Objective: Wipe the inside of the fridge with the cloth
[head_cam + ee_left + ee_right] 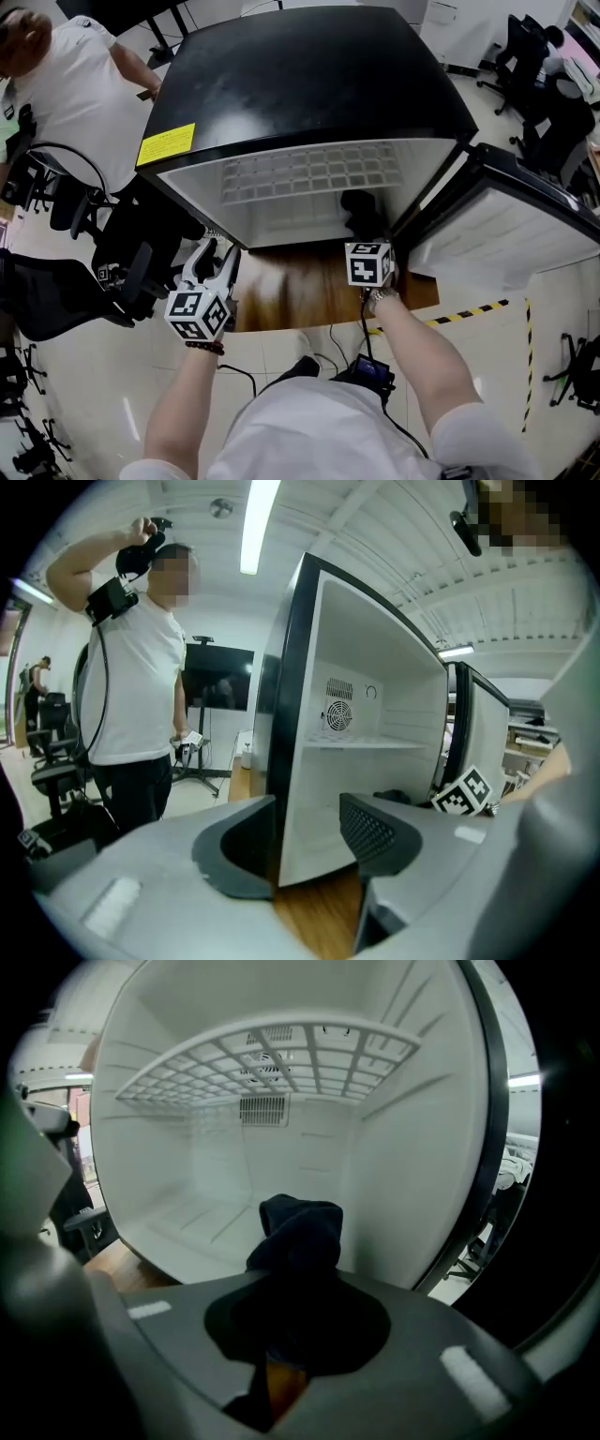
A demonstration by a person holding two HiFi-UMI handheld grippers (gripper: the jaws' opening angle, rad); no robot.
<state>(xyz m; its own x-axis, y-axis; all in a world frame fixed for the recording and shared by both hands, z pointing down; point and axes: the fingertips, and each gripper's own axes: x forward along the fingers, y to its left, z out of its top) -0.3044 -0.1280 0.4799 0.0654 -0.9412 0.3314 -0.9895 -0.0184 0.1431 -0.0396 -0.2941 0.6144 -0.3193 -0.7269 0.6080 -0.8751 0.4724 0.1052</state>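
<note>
A black mini fridge [309, 84] stands on a wooden table [300, 295], its door [506, 225] swung open to the right. The white inside [187, 1157] has a wire shelf [281, 1063] near the top. My right gripper [295, 1335] reaches into the right side of the opening and is shut on a dark cloth [300, 1232], which bunches up above the jaws, just over the fridge floor. In the head view the cloth [361, 211] shows beyond the right gripper [366, 234]. My left gripper [216, 258] is at the fridge's lower left corner, jaws apart, with the wall's front edge [291, 761] seen between them.
A person in a white shirt [75, 84] stands left of the fridge, one arm raised in the left gripper view. Black office chairs [94, 253] crowd the floor at left, and more chairs [539, 80] stand at the back right. Yellow-black tape [469, 312] marks the floor beside the table.
</note>
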